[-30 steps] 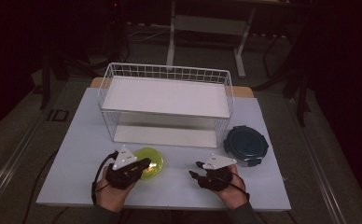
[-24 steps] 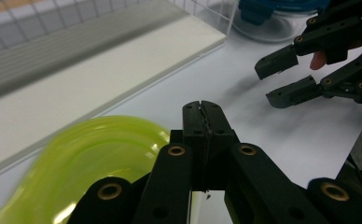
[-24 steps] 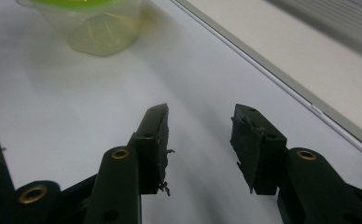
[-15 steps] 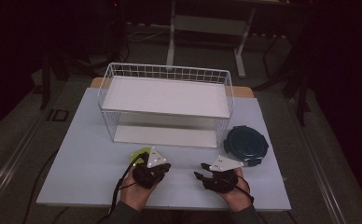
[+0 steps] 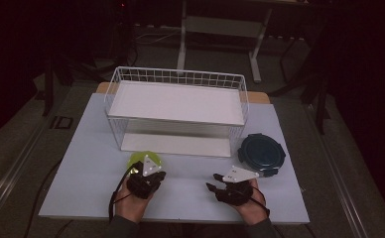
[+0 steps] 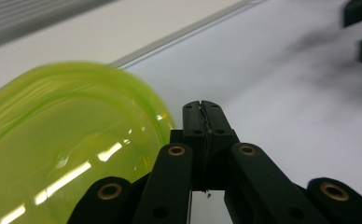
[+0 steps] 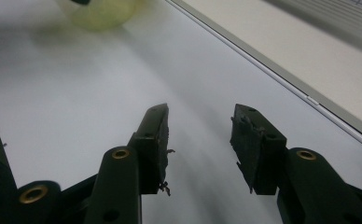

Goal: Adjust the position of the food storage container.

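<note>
While the person's hands are resting at the near edge of the tabletop, the left hand-held gripper is sitting with its jaws pressed together, pinching nothing, just beside a green bowl. In the high view that bowl is lying in front of a white wire basket, partly under the left hand-held gripper. The right hand-held gripper is hovering over bare tabletop with jaws spread apart. A dark blue lid is lying just beyond the right hand-held gripper.
</note>
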`<move>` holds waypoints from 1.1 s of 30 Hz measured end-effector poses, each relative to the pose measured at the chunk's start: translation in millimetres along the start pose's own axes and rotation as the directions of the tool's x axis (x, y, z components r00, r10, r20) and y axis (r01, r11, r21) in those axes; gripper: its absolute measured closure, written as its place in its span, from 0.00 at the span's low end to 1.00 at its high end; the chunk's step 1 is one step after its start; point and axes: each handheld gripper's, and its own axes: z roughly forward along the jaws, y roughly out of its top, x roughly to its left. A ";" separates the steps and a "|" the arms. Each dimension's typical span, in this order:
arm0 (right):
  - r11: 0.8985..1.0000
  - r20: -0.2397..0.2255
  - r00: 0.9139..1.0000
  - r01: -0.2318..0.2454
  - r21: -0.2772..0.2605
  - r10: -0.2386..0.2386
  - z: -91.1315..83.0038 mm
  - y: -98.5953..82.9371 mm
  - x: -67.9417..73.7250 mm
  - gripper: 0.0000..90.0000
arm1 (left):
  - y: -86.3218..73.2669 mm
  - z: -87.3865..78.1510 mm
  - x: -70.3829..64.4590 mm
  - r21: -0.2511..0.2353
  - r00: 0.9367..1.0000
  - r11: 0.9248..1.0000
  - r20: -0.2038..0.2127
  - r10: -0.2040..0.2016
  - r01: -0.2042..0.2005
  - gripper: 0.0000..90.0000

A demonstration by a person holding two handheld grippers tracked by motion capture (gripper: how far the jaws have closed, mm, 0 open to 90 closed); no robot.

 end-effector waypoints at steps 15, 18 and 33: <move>1.000 -0.006 1.000 0.004 0.005 -0.004 2.9 0.4 0.6 0.62 | 15.3 -4.2 13.9 -0.023 1.000 1.000 -0.030 -0.008 0.007 1.00; 1.000 -0.007 1.000 0.003 0.004 -0.003 2.7 0.2 0.8 0.62 | 30.8 6.2 17.3 -0.018 0.999 1.000 -0.042 -0.023 0.022 1.00; 1.000 -0.008 1.000 -0.003 0.004 0.003 2.4 -0.5 -0.3 0.62 | 24.1 12.6 47.7 0.040 0.988 0.994 -0.123 -0.092 0.098 1.00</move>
